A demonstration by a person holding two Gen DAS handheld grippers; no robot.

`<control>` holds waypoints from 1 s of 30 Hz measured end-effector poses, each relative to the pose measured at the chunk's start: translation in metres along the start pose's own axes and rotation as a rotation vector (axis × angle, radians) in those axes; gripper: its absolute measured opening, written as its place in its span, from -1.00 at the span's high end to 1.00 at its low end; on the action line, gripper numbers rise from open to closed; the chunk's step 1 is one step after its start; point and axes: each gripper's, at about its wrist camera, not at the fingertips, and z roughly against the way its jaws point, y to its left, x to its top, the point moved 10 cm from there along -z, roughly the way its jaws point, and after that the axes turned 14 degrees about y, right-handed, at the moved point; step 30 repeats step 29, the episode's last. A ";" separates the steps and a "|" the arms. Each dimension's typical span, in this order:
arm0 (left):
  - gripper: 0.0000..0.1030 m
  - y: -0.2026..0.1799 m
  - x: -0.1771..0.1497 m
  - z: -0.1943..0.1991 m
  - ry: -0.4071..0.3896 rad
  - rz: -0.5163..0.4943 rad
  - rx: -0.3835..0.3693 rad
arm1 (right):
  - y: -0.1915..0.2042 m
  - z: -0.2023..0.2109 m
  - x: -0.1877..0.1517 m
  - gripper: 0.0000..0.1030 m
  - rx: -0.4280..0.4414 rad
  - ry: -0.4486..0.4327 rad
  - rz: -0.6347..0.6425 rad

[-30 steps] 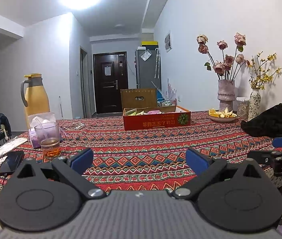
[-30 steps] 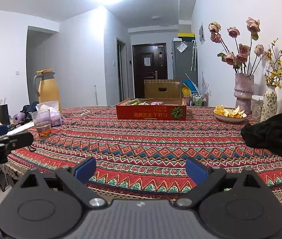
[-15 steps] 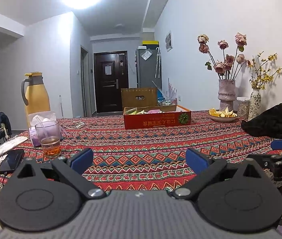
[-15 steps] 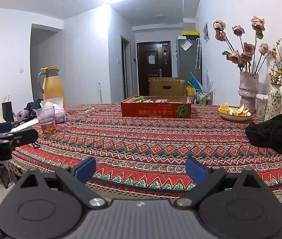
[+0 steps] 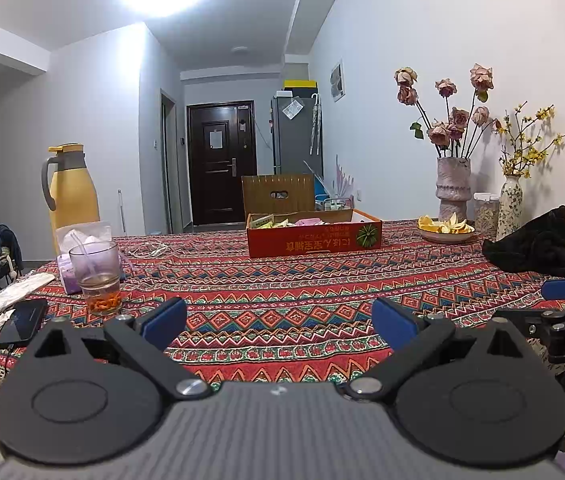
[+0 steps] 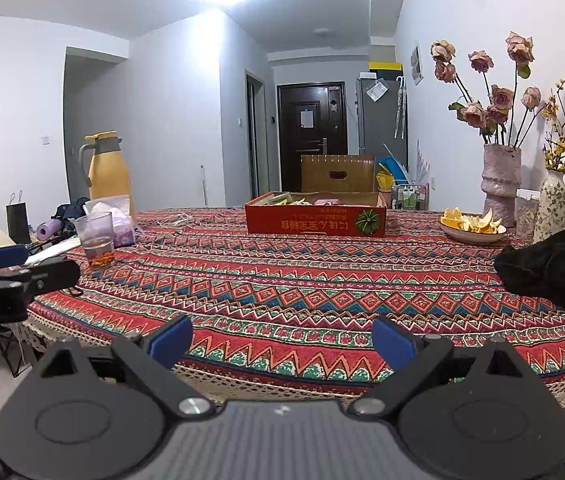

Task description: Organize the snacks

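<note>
Left wrist view: the left gripper [image 5: 279, 322] hangs over the near edge of the patterned tablecloth [image 5: 290, 292] with its blue-padded jaws spread apart and empty, while the red snack box [image 5: 313, 233] sits far across the table, a glass [image 5: 96, 276] near left. Right wrist view: the right gripper [image 6: 282, 340], jaws likewise wide apart and empty, faces the same box [image 6: 315, 219] at the far centre, a bowl of orange peel [image 6: 472, 226] to its right.

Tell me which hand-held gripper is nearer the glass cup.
Left. The left hand-held gripper sits just right of the glass cup; the right hand-held gripper is farther right, by the table edge.
</note>
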 end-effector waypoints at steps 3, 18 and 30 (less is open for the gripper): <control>-0.96 0.000 0.000 0.000 0.000 0.000 0.000 | -0.001 0.000 0.000 -0.87 -0.003 -0.002 -0.003; -1.00 0.002 -0.001 -0.001 0.008 0.011 -0.006 | -0.003 0.001 -0.001 -0.87 -0.009 -0.002 -0.005; -1.00 0.001 -0.002 -0.002 0.008 0.006 -0.025 | -0.003 -0.001 -0.001 -0.87 -0.004 0.003 -0.008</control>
